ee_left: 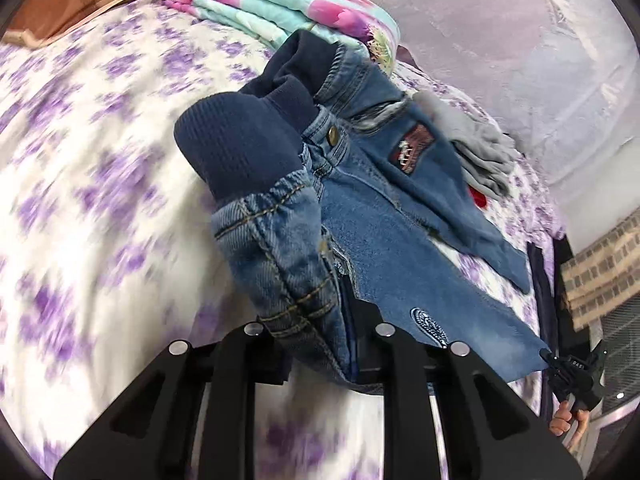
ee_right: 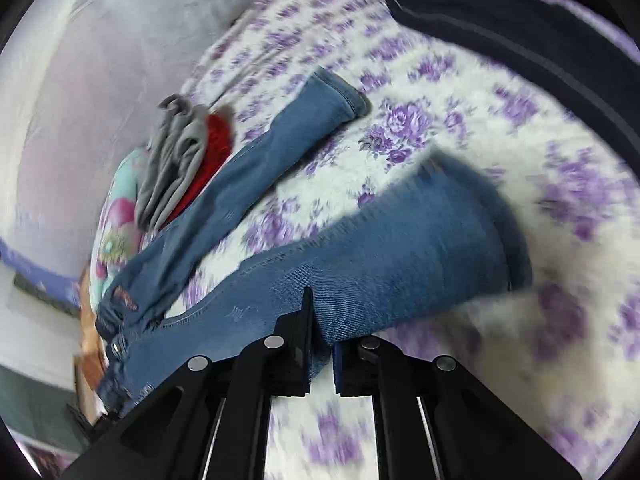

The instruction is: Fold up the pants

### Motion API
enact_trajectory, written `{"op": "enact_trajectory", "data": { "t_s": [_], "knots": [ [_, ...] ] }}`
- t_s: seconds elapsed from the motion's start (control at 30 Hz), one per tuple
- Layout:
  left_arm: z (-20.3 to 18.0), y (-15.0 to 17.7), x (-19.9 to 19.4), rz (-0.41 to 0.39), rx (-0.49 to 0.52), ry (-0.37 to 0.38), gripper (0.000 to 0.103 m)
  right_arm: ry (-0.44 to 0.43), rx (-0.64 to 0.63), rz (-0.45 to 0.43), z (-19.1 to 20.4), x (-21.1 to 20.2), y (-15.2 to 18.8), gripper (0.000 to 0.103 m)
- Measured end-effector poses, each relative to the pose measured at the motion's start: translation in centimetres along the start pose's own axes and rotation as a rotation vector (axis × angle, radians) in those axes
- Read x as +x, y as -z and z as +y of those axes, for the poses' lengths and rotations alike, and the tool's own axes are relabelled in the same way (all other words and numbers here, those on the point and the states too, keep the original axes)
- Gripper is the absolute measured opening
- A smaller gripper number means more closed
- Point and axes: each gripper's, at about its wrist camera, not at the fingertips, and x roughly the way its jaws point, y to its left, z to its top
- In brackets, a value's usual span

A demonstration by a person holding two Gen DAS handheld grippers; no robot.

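Observation:
Small blue denim pants with a navy ribbed waistband hang over the bed. My left gripper is shut on the waist side of the pants and holds it up. My right gripper is shut on the edge of one pant leg and also shows far right in the left wrist view. The other leg lies stretched on the bed, its cuff pointing away. The view is blurred by motion.
The bed has a white sheet with purple flowers. A folded floral quilt lies at the wall, a brown pillow beside it. Grey and red clothes lie by the pants. A dark garment lies at the bed's edge.

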Motion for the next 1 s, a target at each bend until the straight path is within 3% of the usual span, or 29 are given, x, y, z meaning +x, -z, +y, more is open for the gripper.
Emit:
{"op": "enact_trajectory", "data": {
  "t_s": [0.13, 0.2, 0.23, 0.3, 0.37, 0.4, 0.43, 0.57, 0.6, 0.63, 0.67, 0.7, 0.83, 0.9, 0.97, 1.0],
  "knots": [
    [1.4, 2.7, -2.4, 0.003, -0.004, 0.019, 0.018, 0.023, -0.023, 0.046, -2.1, -0.4, 2.7, 0.009],
    [2.0, 3.2, -0.9, 0.045, 0.006, -0.013, 0.02, 0.056, -0.008, 0.093, -3.4, 1.5, 3.3, 0.012],
    [2.5, 3.2, 0.0, 0.073, -0.007, -0.021, 0.026, 0.055, 0.016, 0.117, -4.3, 3.0, 3.5, 0.015],
    [4.1, 3.2, 0.6, 0.097, -0.086, 0.045, 0.028, 0.032, 0.024, 0.089, -4.4, 2.8, 3.8, 0.018],
    [3.9, 3.3, -0.9, 0.085, -0.074, 0.03, 0.042, 0.047, -0.013, 0.096, -3.9, 2.0, 4.0, 0.032],
    [3.7, 3.4, -2.0, 0.06, -0.049, -0.007, 0.045, 0.073, -0.03, 0.086, -3.6, 1.2, 4.2, 0.048],
    [3.3, 3.5, -3.2, 0.026, -0.022, -0.042, 0.046, 0.139, -0.056, 0.059, -3.4, 0.1, 4.6, 0.056],
    [1.8, 3.3, -8.9, -0.106, 0.062, -0.096, 0.05, 0.372, -0.139, -0.105, -3.0, -4.4, 5.3, 0.059],
    [0.9, 2.6, -9.6, -0.129, 0.097, -0.11, 0.055, 0.375, -0.137, -0.15, -2.8, -5.4, 4.7, 0.059],
    [0.0, 1.8, -9.8, -0.137, 0.129, -0.119, 0.067, 0.33, -0.144, -0.188, -2.1, -6.2, 3.6, 0.06],
    [-1.4, 0.6, -9.5, -0.137, 0.182, -0.134, 0.074, 0.27, -0.162, -0.189, -1.3, -6.4, 2.2, 0.062],
    [-2.5, -0.6, -8.8, -0.123, 0.219, -0.146, 0.075, 0.204, -0.18, -0.17, -0.5, -5.9, 0.8, 0.063],
    [-6.8, -6.8, -2.5, -0.009, 0.319, -0.129, 0.075, -0.013, -0.175, -0.047, 1.9, -1.2, -5.7, 0.063],
    [-7.8, -9.5, 1.4, 0.059, 0.338, -0.149, 0.069, -0.036, -0.169, 0.017, 3.4, 2.8, -9.0, 0.063],
    [-7.8, -12.0, 6.3, 0.143, 0.331, -0.203, 0.034, 0.019, -0.151, 0.054, 4.1, 6.9, -11.6, 0.062],
    [-7.3, -12.8, 8.2, 0.183, 0.32, -0.223, 0.025, 0.044, -0.123, 0.065, 4.0, 8.6, -12.5, 0.062]
  ]
}}
